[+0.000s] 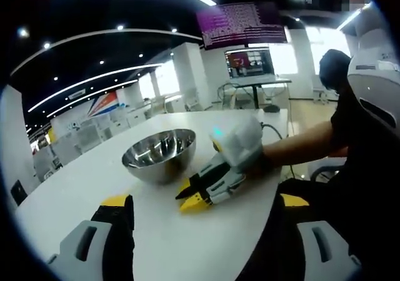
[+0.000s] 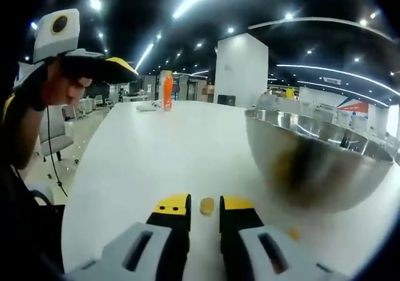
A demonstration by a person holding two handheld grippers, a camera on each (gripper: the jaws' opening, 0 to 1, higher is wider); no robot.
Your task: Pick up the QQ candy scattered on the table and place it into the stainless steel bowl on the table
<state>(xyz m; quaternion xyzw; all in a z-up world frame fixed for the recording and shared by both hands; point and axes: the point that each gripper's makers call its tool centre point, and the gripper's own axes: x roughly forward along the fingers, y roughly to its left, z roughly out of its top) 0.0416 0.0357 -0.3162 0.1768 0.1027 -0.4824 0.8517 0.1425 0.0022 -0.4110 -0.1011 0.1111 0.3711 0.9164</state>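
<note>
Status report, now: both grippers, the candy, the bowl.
Right gripper low on the table, jaws narrowly apart around a yellow candy. Left gripper open, holding nothing. Stainless bowl beside the right gripper; nothing blocking.

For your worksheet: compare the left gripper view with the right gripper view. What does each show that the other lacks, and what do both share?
Left gripper view alone: a wall screen and the right gripper lowered onto the table beside the bowl. Right gripper view alone: a small yellow candy lying between the gripper's parted tips, and an orange bottle far down the table. Both: the stainless steel bowl on the white table.
</note>
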